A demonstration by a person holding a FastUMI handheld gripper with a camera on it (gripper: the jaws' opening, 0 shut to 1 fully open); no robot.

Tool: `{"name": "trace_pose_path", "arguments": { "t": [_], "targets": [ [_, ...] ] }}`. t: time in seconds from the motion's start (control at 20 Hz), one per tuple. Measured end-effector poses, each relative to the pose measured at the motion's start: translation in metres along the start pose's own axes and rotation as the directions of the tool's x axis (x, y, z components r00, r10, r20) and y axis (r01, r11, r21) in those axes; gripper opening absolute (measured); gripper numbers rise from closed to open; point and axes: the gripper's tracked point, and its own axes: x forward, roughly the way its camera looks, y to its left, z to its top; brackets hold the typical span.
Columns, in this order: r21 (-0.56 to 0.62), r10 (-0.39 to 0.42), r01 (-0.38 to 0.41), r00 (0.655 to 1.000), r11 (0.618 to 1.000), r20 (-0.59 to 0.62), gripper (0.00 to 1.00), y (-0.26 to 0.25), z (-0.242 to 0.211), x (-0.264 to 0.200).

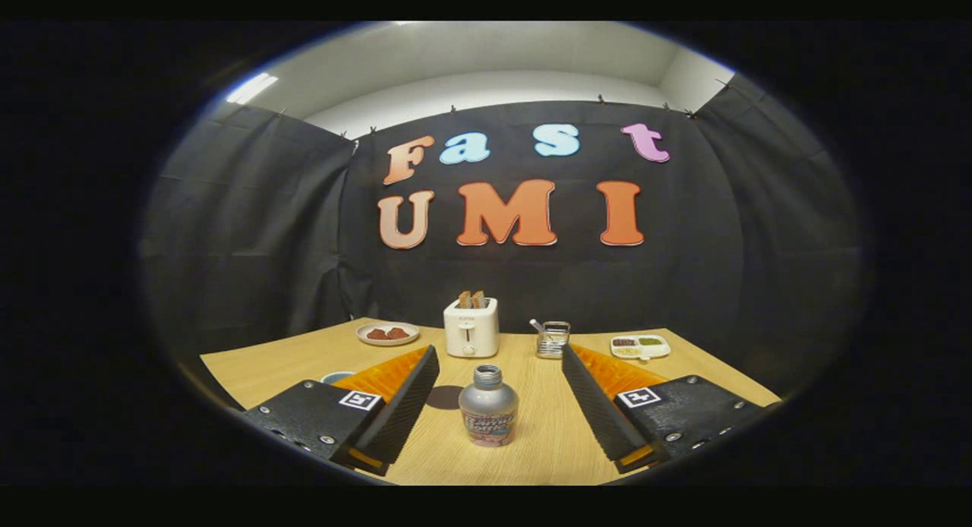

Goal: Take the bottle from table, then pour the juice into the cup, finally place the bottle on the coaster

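A short silver bottle [488,407] with a printed label and an uncapped neck stands upright on the wooden table [547,443]. It sits between my two fingers, a little nearer the left one, touching neither. My gripper [500,360] is open wide, its fingertips reaching just past the bottle's neck. A dark round coaster [444,396] lies flat on the table just left of the bottle, partly hidden by the left finger. A cup's blue rim [336,377] peeks out past the left finger's outer side.
Beyond the fingers stand a white toaster [471,327] with bread slices in it, a plate [387,333] with reddish food at the back left, a small wire holder [553,339], and a white divided dish [640,346] at the back right.
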Motion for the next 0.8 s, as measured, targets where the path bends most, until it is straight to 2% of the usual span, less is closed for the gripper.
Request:
{"name": "trace_pose_path", "arguments": {
  "t": [0.8],
  "targets": [
    [0.004,0.024,-0.024,0.99,1.0,-0.142,0.97,0.016,-0.109,0.037]
  ]
}}
